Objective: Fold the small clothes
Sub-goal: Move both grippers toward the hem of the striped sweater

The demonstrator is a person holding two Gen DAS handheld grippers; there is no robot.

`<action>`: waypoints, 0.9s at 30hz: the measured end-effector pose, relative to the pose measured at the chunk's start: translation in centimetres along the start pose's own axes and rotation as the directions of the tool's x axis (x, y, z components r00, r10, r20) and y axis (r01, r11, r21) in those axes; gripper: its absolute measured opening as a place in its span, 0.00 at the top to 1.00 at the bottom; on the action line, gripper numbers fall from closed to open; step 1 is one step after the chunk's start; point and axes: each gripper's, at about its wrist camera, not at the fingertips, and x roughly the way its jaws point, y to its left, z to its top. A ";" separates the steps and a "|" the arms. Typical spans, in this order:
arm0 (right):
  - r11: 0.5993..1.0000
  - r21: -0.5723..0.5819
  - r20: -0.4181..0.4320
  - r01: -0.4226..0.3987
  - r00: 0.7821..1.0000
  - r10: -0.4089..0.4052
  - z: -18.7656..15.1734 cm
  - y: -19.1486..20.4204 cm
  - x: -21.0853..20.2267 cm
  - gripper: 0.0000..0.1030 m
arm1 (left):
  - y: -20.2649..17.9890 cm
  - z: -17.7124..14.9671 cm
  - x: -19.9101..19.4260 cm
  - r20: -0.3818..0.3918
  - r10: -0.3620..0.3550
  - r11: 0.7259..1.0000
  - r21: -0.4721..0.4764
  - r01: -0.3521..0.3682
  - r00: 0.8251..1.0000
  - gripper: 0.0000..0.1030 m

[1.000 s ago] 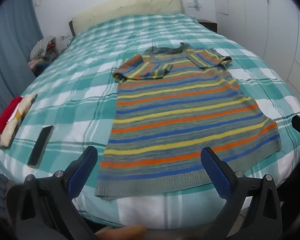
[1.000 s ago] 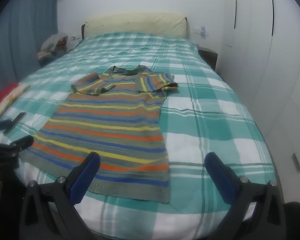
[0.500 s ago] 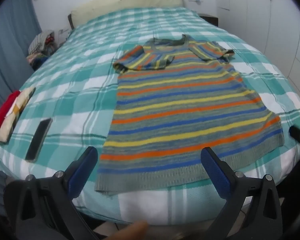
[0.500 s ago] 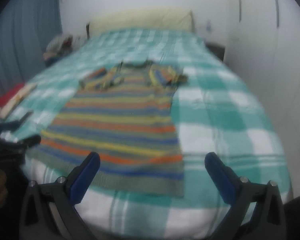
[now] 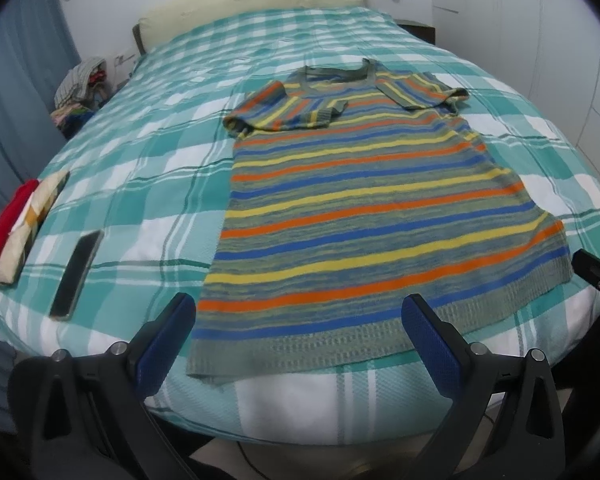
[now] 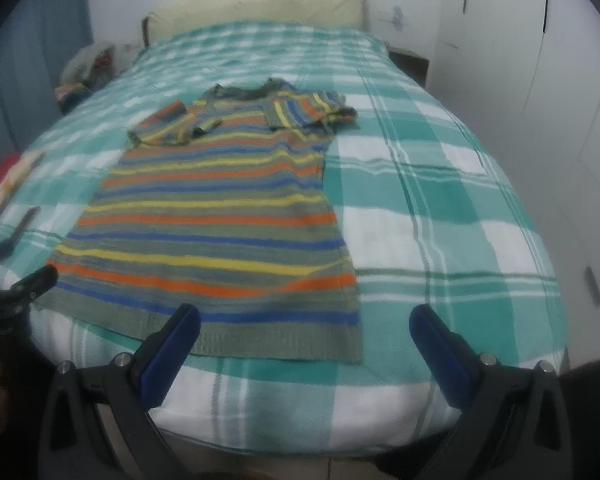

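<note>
Left wrist: my left gripper [image 5: 300,320] wide open, empty, over striped shirt [image 5: 364,208] hem; both sleeves folded in. My right gripper [image 6: 304,330] open too.

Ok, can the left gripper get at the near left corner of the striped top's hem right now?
Probably yes. The left gripper is open and empty, with the striped top lying flat on the bed. Its hem corner sits between the fingers, nothing covering it; the phone lies off to the left.

You see a matt knit top [image 5: 364,208] with a coarser ribbed hem, on a woven cotton-like bedcover [image 5: 148,152]. The phone [image 5: 76,276] is glossy; gripper pads [image 5: 432,344] are textured blue.
</note>
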 end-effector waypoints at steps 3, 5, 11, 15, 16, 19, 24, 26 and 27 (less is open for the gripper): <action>1.000 -0.006 -0.018 0.010 1.000 -0.010 0.0 0.2 0.3 0.00 | -0.2 -0.1 0.0 0.000 0.001 1.000 0.007 -0.001 1.000 0.00; 1.000 -0.020 -0.010 0.013 1.000 -0.013 0.0 0.1 0.2 0.00 | -0.1 -0.2 0.1 -0.003 0.012 1.000 0.009 -0.012 1.000 0.00; 0.998 -0.044 0.098 0.036 0.995 -0.031 0.0 -0.8 -1.7 0.00 | 1.3 -0.6 0.6 -0.022 -0.034 0.999 -0.030 0.033 0.999 0.00; 0.997 -0.036 0.115 0.062 0.992 -0.058 0.0 -1.1 -2.1 0.00 | 1.1 -0.8 1.2 -0.046 -0.073 0.997 -0.030 0.072 0.996 0.00; 0.998 -0.036 0.099 0.060 0.994 -0.056 0.0 -1.1 -1.8 0.00 | 0.9 -0.9 1.3 -0.050 -0.081 0.996 -0.024 0.080 0.995 0.00; 0.999 -0.027 0.068 0.033 0.997 -0.031 -0.3 -1.2 -1.1 0.00 | 0.8 -1.0 1.4 -0.051 -0.063 0.998 -0.003 0.063 0.997 0.00; 0.999 -0.017 0.105 0.040 0.994 -0.038 -0.7 -2.6 -1.8 0.00 | 5.1 -1.8 2.9 -0.084 0.034 0.996 -0.074 -0.040 0.996 0.00; 0.999 -0.016 0.126 0.050 0.991 -0.048 -0.7 -3.3 -2.2 0.00 | 7.8 -2.7 3.7 -0.113 0.061 0.989 -0.124 -0.075 0.992 0.00; 0.999 -0.016 0.130 0.050 0.990 -0.048 -0.8 -3.7 -2.3 0.00 | 8.5 -3.0 4.0 -0.126 0.062 0.987 -0.138 -0.079 0.990 0.00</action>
